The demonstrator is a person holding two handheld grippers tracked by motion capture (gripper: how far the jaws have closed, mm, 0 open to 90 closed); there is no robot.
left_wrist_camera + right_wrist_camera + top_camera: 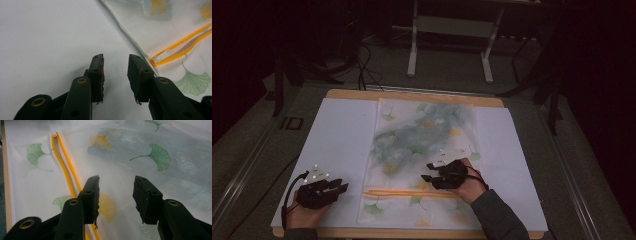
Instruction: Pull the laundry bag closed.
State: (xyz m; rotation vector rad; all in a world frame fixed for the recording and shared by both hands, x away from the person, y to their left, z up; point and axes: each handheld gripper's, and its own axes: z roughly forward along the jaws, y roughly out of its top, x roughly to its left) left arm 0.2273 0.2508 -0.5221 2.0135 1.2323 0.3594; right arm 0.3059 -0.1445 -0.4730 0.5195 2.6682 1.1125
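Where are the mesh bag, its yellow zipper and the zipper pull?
mesh bag (424, 132), high view, on the middle of the printed mesh.
zipper (63, 167), right gripper view, on the yellow tape.
zipper pull (158, 59), left gripper view, on the white tab.

dim room — grey floor (447, 82), white-legged stand (452, 42) behind the wooden table (412, 95)

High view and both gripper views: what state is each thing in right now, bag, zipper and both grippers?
White mesh laundry bag with ginkgo-leaf print: lying flat on the table, something bluish inside.
Orange zipper: gaping apart along its length, white pull at the end nearer the left gripper.
Left gripper: open, empty, over the white sheet beside the bag.
Right gripper: open, empty, over the bag.
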